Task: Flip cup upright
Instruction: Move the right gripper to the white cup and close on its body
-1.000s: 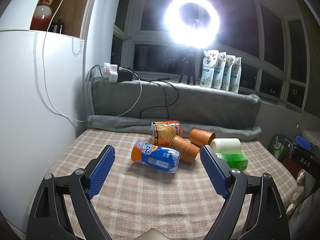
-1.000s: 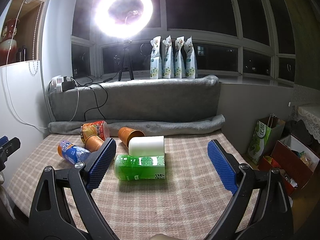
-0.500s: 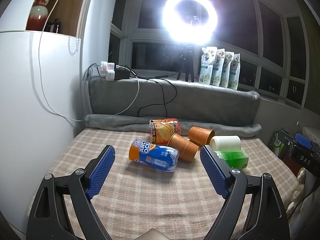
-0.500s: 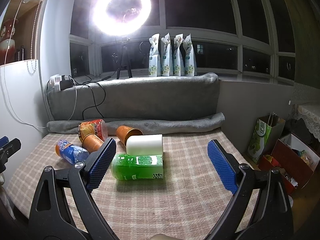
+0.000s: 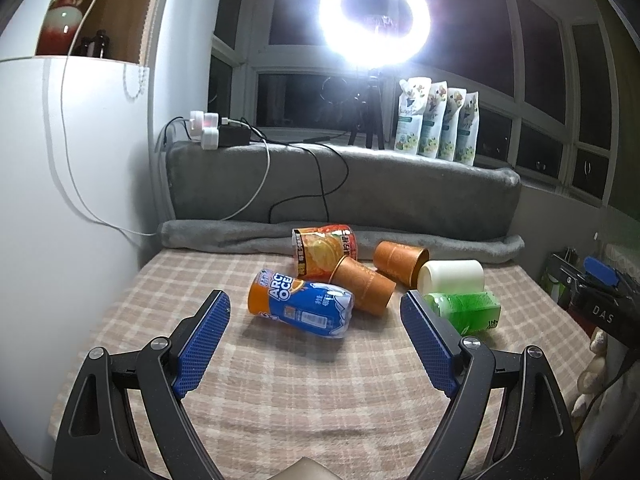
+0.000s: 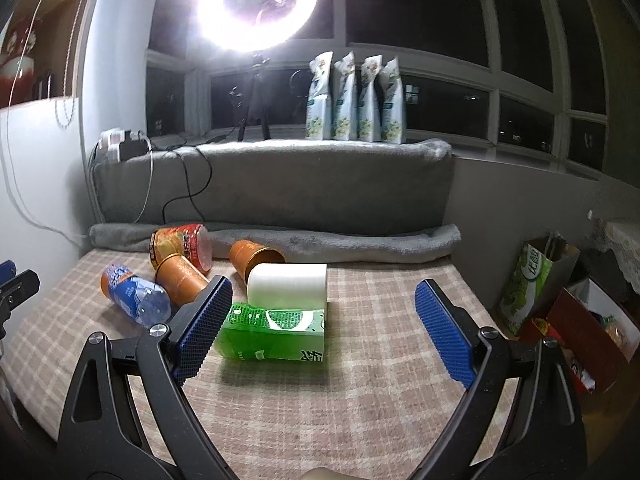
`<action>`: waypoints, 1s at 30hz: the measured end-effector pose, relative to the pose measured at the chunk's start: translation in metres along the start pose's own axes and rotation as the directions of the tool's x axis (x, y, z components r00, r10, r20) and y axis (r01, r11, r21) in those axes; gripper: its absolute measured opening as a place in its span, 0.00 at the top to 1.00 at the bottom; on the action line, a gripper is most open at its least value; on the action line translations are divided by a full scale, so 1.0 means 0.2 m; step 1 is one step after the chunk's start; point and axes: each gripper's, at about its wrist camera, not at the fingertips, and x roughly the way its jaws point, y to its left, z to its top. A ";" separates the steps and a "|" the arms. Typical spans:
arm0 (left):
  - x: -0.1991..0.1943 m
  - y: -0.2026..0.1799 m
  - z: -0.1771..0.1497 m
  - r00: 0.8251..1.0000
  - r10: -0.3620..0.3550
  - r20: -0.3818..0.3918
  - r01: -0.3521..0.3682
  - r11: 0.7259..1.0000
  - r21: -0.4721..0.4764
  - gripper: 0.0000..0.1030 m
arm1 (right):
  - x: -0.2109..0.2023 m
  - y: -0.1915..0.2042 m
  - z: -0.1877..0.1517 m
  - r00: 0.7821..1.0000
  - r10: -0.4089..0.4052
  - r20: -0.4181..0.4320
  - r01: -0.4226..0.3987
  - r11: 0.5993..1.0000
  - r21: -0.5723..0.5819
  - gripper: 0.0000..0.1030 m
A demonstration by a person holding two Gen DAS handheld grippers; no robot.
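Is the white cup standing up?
No, the white cup lies on its side on the checked cloth, right behind the green bottle.

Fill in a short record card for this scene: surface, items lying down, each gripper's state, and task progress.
surface: checked cloth over a table
items lying on their sides: blue-and-orange bottle, two orange cups, white cup, green bottle, snack can
left hand-held gripper: open, holds nothing, short of the blue-and-orange bottle
right hand-held gripper: open, holds nothing, near the green bottle
task progress: no cup upright yet
backdrop: ring light, four pouches on the sill
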 end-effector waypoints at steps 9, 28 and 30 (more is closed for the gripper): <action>0.04 -0.01 -0.04 0.999 -0.009 -0.041 0.010 1.000 0.021 0.15 | 0.25 0.04 0.08 0.981 0.153 -0.119 -0.169 0.976 -0.140 0.08; 0.16 0.00 -0.08 0.991 -0.002 -0.136 0.006 1.000 0.029 0.15 | 0.99 0.16 0.24 0.738 0.271 -0.618 -0.627 0.615 -0.479 0.09; 0.19 0.00 -0.09 0.988 -0.004 -0.154 0.008 1.000 0.026 0.15 | 1.04 0.18 0.21 0.718 0.249 -0.650 -0.647 0.584 -0.491 0.09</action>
